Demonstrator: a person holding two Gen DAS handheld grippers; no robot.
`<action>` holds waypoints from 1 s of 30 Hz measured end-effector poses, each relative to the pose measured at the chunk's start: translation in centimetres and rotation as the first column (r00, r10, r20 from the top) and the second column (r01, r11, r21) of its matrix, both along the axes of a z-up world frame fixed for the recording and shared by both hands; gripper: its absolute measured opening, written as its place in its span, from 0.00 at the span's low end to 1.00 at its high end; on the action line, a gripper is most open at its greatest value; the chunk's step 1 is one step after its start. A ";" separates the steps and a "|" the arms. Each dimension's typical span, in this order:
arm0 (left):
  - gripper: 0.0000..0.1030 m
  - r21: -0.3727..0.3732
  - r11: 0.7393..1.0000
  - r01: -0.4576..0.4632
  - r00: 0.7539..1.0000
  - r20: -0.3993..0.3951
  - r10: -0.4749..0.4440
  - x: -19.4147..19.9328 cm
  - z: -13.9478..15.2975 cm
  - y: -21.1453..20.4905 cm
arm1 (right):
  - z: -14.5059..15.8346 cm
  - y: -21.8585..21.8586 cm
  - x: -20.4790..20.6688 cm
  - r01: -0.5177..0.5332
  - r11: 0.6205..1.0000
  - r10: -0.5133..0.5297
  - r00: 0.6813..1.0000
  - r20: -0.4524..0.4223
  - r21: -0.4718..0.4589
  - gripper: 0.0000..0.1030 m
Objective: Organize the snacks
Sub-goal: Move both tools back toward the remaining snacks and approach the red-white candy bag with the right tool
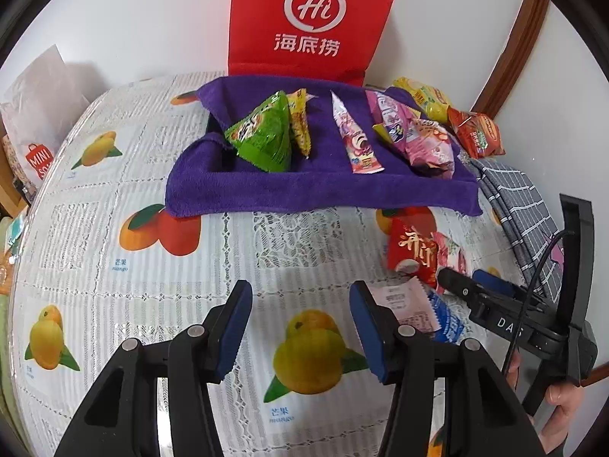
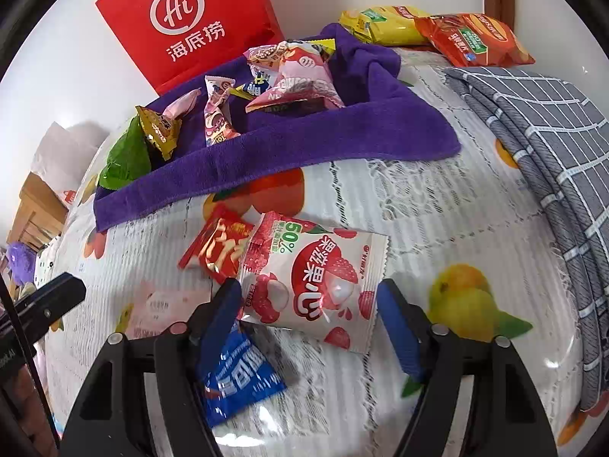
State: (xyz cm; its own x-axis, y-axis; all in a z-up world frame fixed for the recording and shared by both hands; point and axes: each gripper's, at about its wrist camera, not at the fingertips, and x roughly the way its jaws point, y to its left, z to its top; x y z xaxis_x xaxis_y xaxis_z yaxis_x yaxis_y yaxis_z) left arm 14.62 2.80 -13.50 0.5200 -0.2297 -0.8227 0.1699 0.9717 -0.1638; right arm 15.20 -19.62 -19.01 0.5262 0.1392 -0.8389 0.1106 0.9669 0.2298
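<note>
Purple towel [image 1: 304, 190] lies across the far half of the fruit-printed tablecloth [image 1: 95, 228], its near hem straight, its right corner close to a folded grey checked cloth [image 2: 552, 133]. We note sorted snacks on it: a green pyramid pack [image 1: 262, 137], a pink tube [image 1: 357, 141] and a pink bag [image 1: 430, 144]. Near the right side lie the loose ones: a lychee jelly packet [image 2: 316, 285], a red packet [image 2: 217, 251] under its edge and a blue packet [image 2: 236, 381]. We find the right gripper [image 2: 308, 316] with jaws apart, straddling the lychee packet without pressing it. The left gripper [image 1: 300, 327] stands apart and empty over bare cloth, with open room to its left.
</note>
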 end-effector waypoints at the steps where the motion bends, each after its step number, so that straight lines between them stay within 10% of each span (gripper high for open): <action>1: 0.50 0.000 1.000 -0.001 1.000 -0.005 0.001 0.1 -0.3 0.1 | -0.1 0.2 0.2 0.000 1.000 0.000 1.000 0.005 -0.012 0.76; 11: 0.50 -0.018 1.000 -0.005 0.999 -0.032 0.005 0.4 -1.6 1.0 | -0.2 1.1 1.2 -0.018 0.998 0.021 0.999 0.035 -0.068 0.75; 23: 0.50 -0.014 1.000 0.013 1.000 -0.025 -0.014 -0.5 -1.5 0.3 | 1.1 2.9 0.2 -0.144 0.978 0.155 0.986 0.063 -0.148 0.31; 24: 0.50 -0.012 1.000 0.014 1.000 -0.023 -0.015 -0.7 -1.4 0.2 | 1.1 2.6 0.1 -0.139 0.980 0.148 0.987 0.057 -0.141 0.05; 30: 0.50 -0.013 1.000 0.018 1.000 -0.018 -0.019 -1.2 -1.2 -0.4 | 0.9 0.7 -1.6 -0.171 0.981 0.173 0.985 0.017 -0.088 0.01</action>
State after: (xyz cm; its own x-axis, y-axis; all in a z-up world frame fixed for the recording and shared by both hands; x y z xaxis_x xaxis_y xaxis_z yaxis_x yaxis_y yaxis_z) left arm 13.44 2.35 -14.68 0.5010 -0.2494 -0.8288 0.1848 0.9663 -0.1790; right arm 13.55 -18.96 -18.06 0.5210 0.1575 -0.8389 -0.0640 0.9873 0.1456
